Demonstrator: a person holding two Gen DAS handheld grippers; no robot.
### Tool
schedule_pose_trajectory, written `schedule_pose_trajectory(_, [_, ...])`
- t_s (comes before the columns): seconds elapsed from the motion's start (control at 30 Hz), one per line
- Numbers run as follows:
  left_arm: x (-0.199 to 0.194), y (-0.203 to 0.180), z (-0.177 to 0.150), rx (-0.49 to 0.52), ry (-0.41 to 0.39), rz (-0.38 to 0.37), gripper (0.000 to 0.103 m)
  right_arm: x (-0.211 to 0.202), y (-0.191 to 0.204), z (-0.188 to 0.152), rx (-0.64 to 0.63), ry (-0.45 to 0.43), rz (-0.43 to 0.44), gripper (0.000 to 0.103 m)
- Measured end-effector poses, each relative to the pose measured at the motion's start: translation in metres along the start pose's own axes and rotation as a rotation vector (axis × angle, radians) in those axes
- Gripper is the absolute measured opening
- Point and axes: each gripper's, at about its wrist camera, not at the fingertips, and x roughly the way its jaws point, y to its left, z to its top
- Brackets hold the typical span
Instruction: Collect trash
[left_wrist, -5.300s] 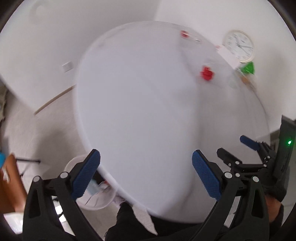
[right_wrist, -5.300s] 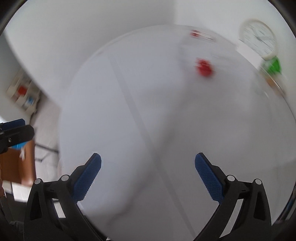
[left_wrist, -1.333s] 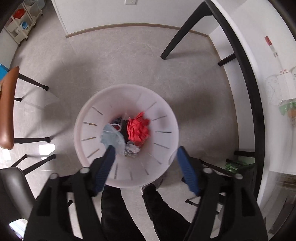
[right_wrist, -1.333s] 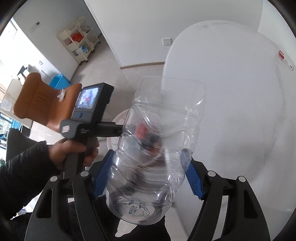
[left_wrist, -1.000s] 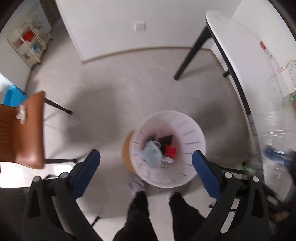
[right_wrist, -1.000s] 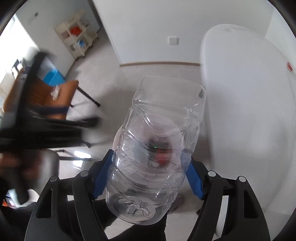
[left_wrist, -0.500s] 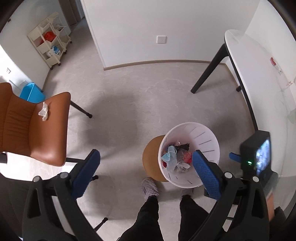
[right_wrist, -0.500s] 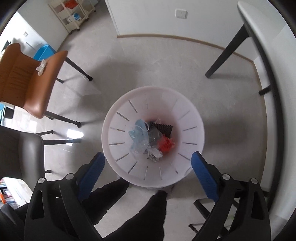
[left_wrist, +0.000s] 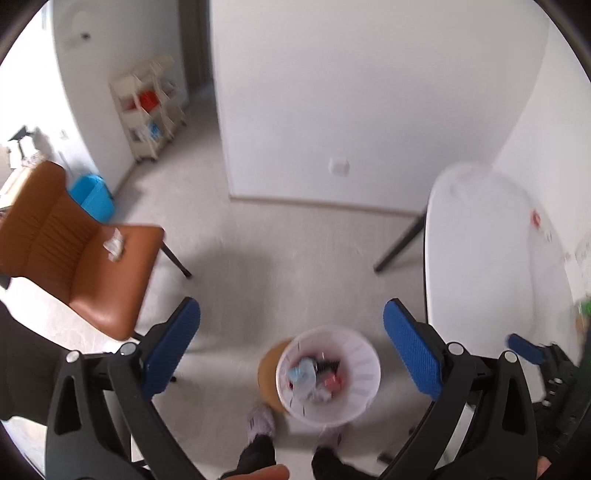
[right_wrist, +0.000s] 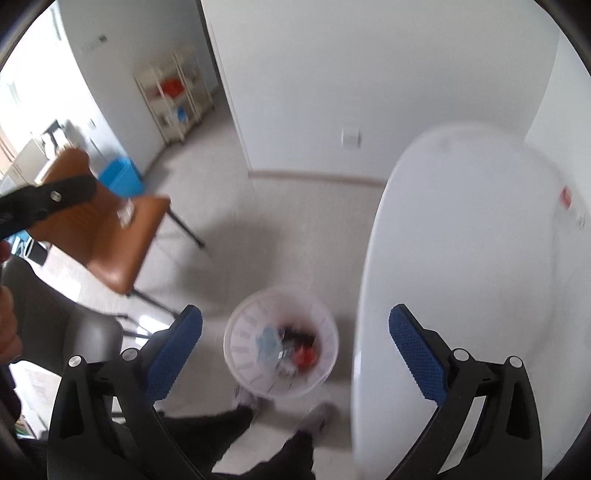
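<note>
Below, round slotted plastic bin (right_wrist: 240, 343) holds crumpled scraps; right claw (right_wrist: 294, 339) gapes empty.

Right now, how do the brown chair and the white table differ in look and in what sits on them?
The brown chair has a tan, leather-like padded seat and back; the white table is a smooth rounded top on dark legs. The chair stands left of the white bin, the table right of it. The chair carries one small crumpled white scrap; the table shows small blurred red-marked bits. Both rest on the same pale floor.
</note>
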Motion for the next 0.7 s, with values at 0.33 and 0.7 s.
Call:
schedule_pose_trajectory(0.33, [-0.099, -0.034, 0.049, -0.109, -0.263, 0.13, 0.095, -0.114, -0.028, 0.065, -0.142, -0.313, 0.068, 0.101])
schedule_pose_trajectory(0.7, [-0.122, -0.053, 0.046, -0.151, -0.28, 0.189, 0.095, -0.124, -0.033, 0.073, -0.203, -0.391, 0.103, 0.101])
